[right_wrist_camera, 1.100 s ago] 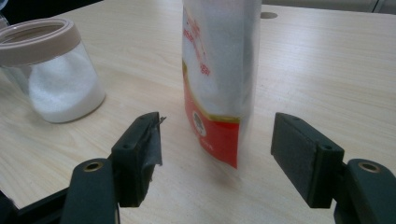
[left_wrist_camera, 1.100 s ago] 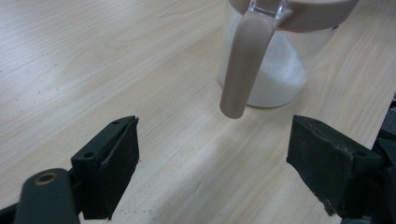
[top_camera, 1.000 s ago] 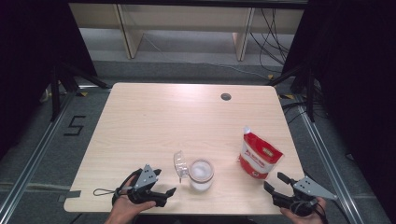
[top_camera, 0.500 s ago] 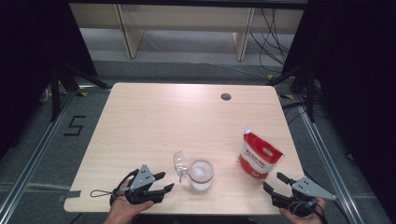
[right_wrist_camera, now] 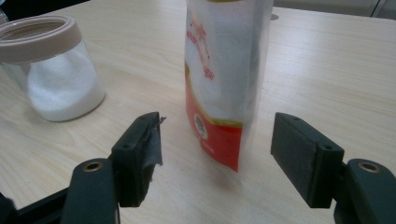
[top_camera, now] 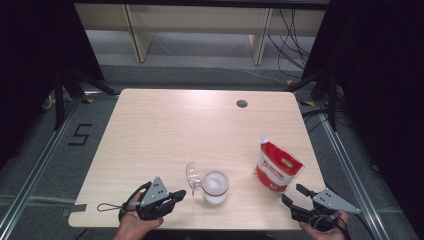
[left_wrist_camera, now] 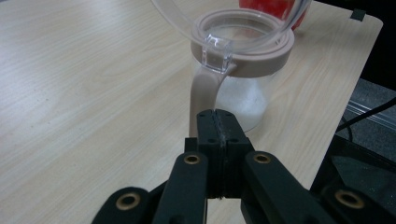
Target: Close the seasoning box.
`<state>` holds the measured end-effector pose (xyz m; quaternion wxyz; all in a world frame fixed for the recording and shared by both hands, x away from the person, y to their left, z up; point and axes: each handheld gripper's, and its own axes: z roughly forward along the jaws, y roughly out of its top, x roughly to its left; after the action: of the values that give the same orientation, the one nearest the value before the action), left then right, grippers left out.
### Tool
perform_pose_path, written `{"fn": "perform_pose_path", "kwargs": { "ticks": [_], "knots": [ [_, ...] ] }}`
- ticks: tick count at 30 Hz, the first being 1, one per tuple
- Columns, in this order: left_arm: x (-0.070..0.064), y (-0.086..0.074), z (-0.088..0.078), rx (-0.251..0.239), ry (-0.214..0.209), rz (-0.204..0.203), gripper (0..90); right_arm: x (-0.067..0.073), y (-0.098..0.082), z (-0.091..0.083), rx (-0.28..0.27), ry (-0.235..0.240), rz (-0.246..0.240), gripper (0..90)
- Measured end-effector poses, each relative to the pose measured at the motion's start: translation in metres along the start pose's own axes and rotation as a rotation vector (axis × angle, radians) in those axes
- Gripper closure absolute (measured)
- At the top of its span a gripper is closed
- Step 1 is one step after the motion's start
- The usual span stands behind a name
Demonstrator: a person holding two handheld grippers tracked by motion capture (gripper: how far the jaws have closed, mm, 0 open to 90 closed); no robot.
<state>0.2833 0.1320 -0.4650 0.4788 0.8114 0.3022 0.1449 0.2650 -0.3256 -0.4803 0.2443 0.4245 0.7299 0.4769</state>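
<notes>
A clear jar [top_camera: 215,186] of white grains with a beige rim stands near the table's front edge, its clear hinged lid [top_camera: 191,175] flipped up to the left. My left gripper [top_camera: 181,194] lies just left of the jar. Its jaws have just been closing and now meet pad to pad with nothing between them. In the left gripper view the left gripper [left_wrist_camera: 217,122] sits right in front of the jar's beige strap [left_wrist_camera: 201,91]. A red and white bag [top_camera: 277,165] stands upright right of the jar. My right gripper [top_camera: 292,193] is open, its jaws level with the bag [right_wrist_camera: 224,70] and apart from it.
The wooden table [top_camera: 165,130] has a small round hole [top_camera: 242,103] at its far right. The jar [right_wrist_camera: 56,74] stands left of the bag in the right gripper view. Beyond the table are pale shelf legs [top_camera: 137,35] and cables on the floor.
The left gripper's jaws went from wide open to closed together. The right gripper, the jar and the bag have kept still.
</notes>
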Motion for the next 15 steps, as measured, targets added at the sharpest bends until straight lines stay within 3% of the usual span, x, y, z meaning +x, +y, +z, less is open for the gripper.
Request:
{"fn": "perform_pose_path", "kwargs": {
  "ticks": [1,6,8,10,11,12,13,15],
  "knots": [
    [0.001,0.003,-0.001,0.001,-0.004,0.014,89.2,0.0,0.0,0.0,0.0,0.0,0.002,34.1],
    [0.001,0.008,-0.004,-0.005,-0.003,0.005,89.3,0.0,0.0,0.002,0.001,0.015,0.008,34.0],
    [0.004,0.012,-0.004,-0.014,-0.01,0.04,89.3,0.0,0.0,0.002,0.005,0.008,0.002,34.0],
    [0.003,0.014,-0.004,-0.016,-0.008,0.035,89.3,0.0,0.0,0.002,0.006,0.009,0.002,34.0],
    [0.001,0.015,-0.003,-0.022,-0.007,0.008,89.3,0.0,0.0,0.002,0.007,0.01,0.003,34.0],
    [0.002,0.017,-0.003,-0.017,-0.01,0.045,89.3,0.003,0.0,0.001,0.022,0.005,0.043,34.0],
    [0.001,0.018,-0.002,-0.025,-0.012,0.034,89.3,-0.001,0.0,0.003,0.002,0.001,-0.014,34.0],
    [-0.001,0.021,-0.001,-0.026,-0.012,0.029,89.3,0.0,0.0,0.003,0.004,0.002,-0.01,34.0]
  ]
}}
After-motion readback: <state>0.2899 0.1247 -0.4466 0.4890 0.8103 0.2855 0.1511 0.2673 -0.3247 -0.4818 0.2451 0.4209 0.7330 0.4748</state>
